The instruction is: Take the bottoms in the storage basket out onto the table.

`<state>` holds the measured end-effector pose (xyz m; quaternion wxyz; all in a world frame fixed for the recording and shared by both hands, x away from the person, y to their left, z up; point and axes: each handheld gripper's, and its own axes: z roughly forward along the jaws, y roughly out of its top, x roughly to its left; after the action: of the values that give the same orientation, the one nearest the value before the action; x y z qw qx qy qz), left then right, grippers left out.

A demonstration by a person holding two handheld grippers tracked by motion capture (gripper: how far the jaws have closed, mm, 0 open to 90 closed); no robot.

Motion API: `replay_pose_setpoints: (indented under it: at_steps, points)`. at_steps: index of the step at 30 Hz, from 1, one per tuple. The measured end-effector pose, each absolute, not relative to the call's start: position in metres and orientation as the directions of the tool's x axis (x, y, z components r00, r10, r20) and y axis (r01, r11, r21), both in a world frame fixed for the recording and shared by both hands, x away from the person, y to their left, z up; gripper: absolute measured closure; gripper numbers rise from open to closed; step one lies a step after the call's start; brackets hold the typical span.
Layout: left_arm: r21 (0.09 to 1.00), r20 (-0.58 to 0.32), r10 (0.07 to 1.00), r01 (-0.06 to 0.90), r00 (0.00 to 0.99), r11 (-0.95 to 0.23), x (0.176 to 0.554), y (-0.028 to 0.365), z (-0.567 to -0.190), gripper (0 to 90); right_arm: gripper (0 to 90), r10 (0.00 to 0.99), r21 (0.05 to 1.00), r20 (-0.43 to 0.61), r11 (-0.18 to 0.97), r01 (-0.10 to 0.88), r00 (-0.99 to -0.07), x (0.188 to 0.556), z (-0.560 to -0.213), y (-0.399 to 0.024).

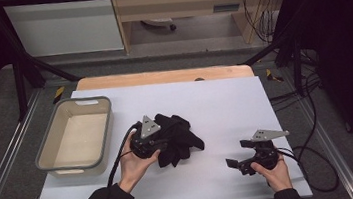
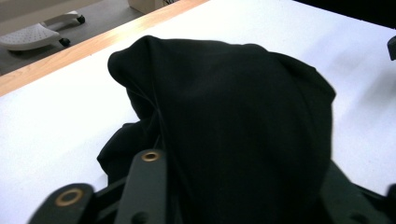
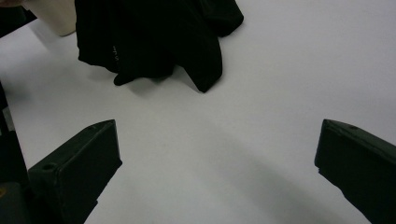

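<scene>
A crumpled black cloth [image 1: 177, 135] lies on the white table top [image 1: 225, 99], a little left of centre. My left gripper [image 1: 162, 145] is pushed into the cloth's left side, held by a hand. In the left gripper view the cloth [image 2: 224, 107] bulges up between and over the jaws of my left gripper [image 2: 247, 186], which stand apart; the pads are hidden by folds. My right gripper [image 1: 237, 153] rests near the front right of the table. Its jaws are wide apart over bare table, nothing between them [image 3: 217, 140], and the cloth [image 3: 154, 37] lies well ahead of it.
A beige plastic bin [image 1: 48, 139] with a grey rim stands empty at the table's left; its corner [image 3: 56, 18] appears in the right gripper view. A wooden strip [image 1: 162, 76] runs along the far edge. Cables trail off the right side [image 1: 317, 164].
</scene>
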<state>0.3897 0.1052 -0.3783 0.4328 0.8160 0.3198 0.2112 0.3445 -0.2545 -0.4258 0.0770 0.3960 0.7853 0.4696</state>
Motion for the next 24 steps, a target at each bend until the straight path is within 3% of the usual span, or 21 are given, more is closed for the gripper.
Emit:
replay_pose_setpoints:
  at_steps: [14, 24]
  points:
    - [0.817, 0.046, 0.690, 0.370, 0.722, -0.441, 0.386, 0.113, -0.375, 29.6, 0.7, 0.694, 0.798, 0.253, 0.244, 0.551, -0.674, 0.344, -0.426, -0.254]
    - [0.803, 0.005, 0.694, 0.411, 0.720, -0.432, 0.384, 0.116, -0.372, 18.3, 0.7, 0.694, 0.798, 0.252, 0.244, 0.550, -0.674, 0.344, -0.426, -0.254]
